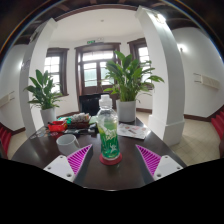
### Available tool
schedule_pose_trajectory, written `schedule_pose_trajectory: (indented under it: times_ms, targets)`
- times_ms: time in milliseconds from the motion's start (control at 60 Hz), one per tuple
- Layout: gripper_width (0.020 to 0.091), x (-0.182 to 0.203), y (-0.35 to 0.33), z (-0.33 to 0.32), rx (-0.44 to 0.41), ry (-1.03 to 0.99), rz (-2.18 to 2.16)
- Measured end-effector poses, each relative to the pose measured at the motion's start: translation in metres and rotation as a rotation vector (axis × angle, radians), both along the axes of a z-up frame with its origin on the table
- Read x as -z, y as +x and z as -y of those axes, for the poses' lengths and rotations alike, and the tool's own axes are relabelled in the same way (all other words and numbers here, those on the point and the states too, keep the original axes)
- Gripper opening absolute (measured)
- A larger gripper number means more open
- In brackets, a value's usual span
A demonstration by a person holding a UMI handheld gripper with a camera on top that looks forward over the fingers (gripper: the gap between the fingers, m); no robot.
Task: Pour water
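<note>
**Bottle between the fingers, cup off to the left**

Farthest left on the dark round table (40, 150), a potted plant (43, 92) stands by the window. Nearer, a small white cup (67, 143) sits on the table, left of the tool's left pad (78, 157) and near it. Behind the cup lies a clutter of small items (72, 124), red and green among them, too small to name.

In the middle stands a clear plastic bottle (108, 130) with a green label, upright, its cap apparently still on. The tool (113, 160) is spread wide, with the bottle's base between the fingers and a gap visible at each side, so it does not look gripped yet.

To the right, the other pad (149, 158) lies over a white sheet (160, 165) at the table's edge, and a second, larger plant (127, 80) stands beyond the table.

Risks, as I judge them: closing off-centre could nudge the tall, light bottle over; a thin plastic wall may buckle or slip under the pads; and the cup's small mouth leaves little margin, so a fast tilt could spill onto the table and nearby papers. If the cap is on, nothing pours at all.
</note>
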State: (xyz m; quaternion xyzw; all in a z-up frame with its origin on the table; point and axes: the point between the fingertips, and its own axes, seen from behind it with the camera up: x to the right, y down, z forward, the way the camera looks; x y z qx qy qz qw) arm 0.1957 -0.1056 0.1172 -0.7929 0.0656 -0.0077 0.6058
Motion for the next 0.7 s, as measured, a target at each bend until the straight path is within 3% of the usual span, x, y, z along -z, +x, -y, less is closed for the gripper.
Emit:
schedule_pose_trajectory:
  times_ms: [333, 700]
  targets:
    - [0.0856, -0.059, -0.049, 0.06, -0.032, 0.029, 0.009]
    - [0.0856, -0.09, -0.081, 0.07, -0.084, 0.06, 0.065]
